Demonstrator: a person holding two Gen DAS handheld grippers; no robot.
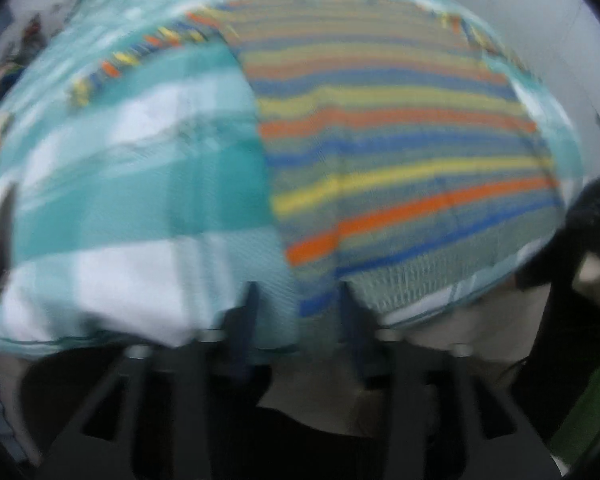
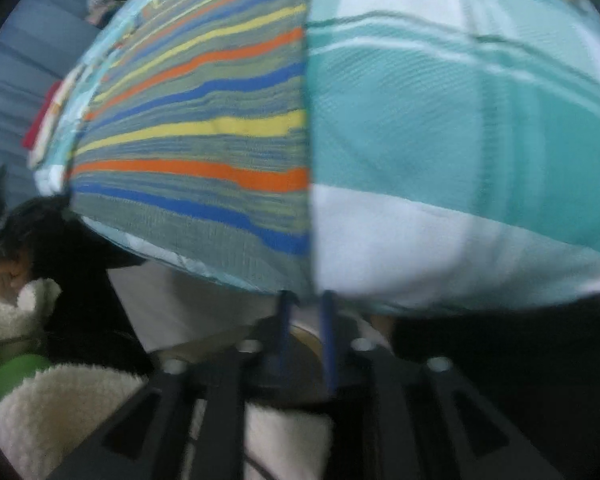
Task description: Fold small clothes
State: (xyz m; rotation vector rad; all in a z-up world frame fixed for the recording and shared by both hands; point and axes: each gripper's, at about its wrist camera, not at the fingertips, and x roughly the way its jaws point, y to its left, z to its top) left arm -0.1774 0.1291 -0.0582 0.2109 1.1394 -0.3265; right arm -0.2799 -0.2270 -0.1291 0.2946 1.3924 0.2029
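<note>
Both grippers pinch the lower hem of one small garment.

The left gripper (image 1: 296,300) and right gripper (image 2: 306,300) each clamp the garment (image 1: 220,168) (image 2: 420,140), which spreads beyond them, teal-and-white checks beside a multicoloured striped panel; frames blurred.

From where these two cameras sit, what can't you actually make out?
- Left wrist view: the teal-and-white checked garment with its rainbow-striped knit panel fills the frame and hides any surface behind it; motion blur smears its shape.
- Right wrist view: the garment's top and right side are cut off by the edge.
- Whether the left gripper or right gripper pinches the hem is unclear.
</note>
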